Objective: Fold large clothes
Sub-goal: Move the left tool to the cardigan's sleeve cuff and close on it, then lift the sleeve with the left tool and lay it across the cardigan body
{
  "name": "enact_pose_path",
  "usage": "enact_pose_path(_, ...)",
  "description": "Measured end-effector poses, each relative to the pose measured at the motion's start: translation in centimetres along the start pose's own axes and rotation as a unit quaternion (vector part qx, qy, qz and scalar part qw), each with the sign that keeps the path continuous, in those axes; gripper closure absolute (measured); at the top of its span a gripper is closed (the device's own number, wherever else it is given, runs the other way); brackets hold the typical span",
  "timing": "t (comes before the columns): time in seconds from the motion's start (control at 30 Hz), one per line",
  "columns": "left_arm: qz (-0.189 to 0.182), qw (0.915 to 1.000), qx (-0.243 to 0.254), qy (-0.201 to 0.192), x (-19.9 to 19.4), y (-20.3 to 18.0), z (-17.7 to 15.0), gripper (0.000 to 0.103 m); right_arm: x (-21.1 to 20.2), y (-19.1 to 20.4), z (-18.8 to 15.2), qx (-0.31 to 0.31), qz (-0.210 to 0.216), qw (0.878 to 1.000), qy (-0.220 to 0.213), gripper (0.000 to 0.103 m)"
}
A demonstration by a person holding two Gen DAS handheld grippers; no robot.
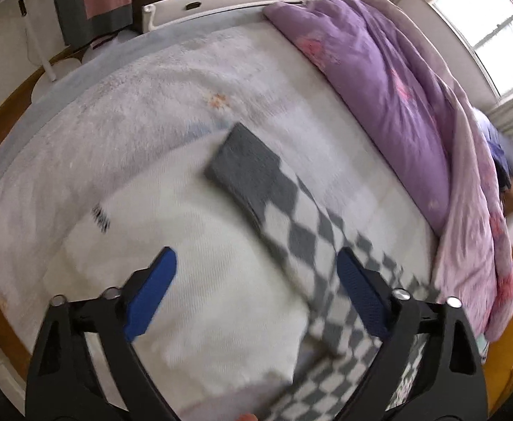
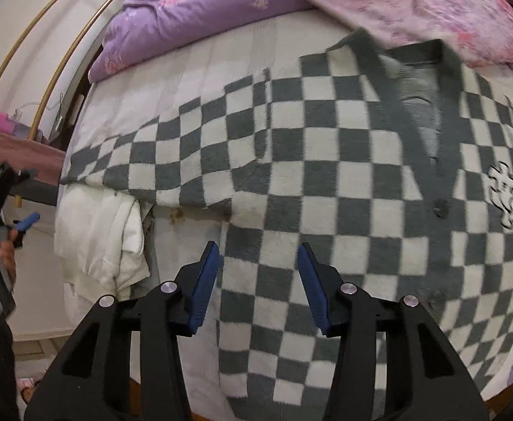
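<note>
Cardigan (image 2: 326,182): flat on the bed (image 1: 172,80), sleeve (image 1: 256,179) stretched far-left.
Right gripper (image 2: 258,280): fingers apart, empty, above the near hem, nearer the body.
Left gripper (image 1: 256,291): fingers wide, empty, over the sleeve.

A grey-and-white checkered cardigan (image 2: 326,182) lies by a purple floral quilt (image 2: 193,10); the fingers (image 2: 205,287) are blue.

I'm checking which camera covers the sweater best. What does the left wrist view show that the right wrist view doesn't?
Only the left wrist view shows the grey sleeve cuff, a window and white drawers. Only the right wrist view shows the collar, a button and the chest emblem. Both show the checkered sweater, the purple quilt and a white garment beside it.
</note>
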State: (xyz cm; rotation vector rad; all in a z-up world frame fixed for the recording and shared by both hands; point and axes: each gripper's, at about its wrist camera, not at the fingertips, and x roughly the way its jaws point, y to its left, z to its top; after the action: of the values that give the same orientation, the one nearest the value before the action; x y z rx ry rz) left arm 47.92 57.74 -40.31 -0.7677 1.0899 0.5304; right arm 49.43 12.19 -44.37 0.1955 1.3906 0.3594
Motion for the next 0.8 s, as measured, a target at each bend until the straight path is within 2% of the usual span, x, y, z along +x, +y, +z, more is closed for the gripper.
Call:
enact_pose_path(0.13,0.008,0.9994,-0.026,0.022,3.7,1.8,1.6,0.023,2.7,0.4,0.9,-0.002,-0.005,1.000,0.010,0.058)
enact_pose_path(0.37,-0.003,0.9992,-0.037,0.011,6.2,2.6,3.2,0.026,6.1,0.3,2.6,0.002,-0.005,1.000,0.017,0.058)
enact_pose_path(0.43,0.002,0.9998,-0.019,0.004,6.5,2.1,3.6,0.048,7.1,0.3,3.3,0.006,0.001,1.000,0.015,0.058)
enact_pose_path(0.5,0.022,0.9997,0.007,0.008,7.2,1.6,4.0,0.080,8.0,0.2,3.9,0.012,0.007,1.000,0.012,0.059)
enact_pose_path(0.57,0.031,0.9986,0.041,0.007,8.0,1.3,4.3,0.089,9.0,0.0,4.5,0.022,0.012,1.000,0.011,0.067)
enact_pose_path(0.63,0.038,0.9966,0.072,-0.004,7.8,0.9,4.1,0.091,10.7,-0.2,5.1,0.031,0.009,0.999,0.027,0.089)
enact_pose_path(0.7,0.031,0.9950,0.093,-0.020,6.6,0.4,3.8,0.093,12.2,-0.4,5.4,0.035,0.016,0.998,0.041,0.101)
enact_pose_path(0.8,0.021,0.9912,0.121,-0.049,3.8,-0.7,3.4,0.093,14.2,-0.3,5.4,0.036,0.048,0.997,0.057,0.102)
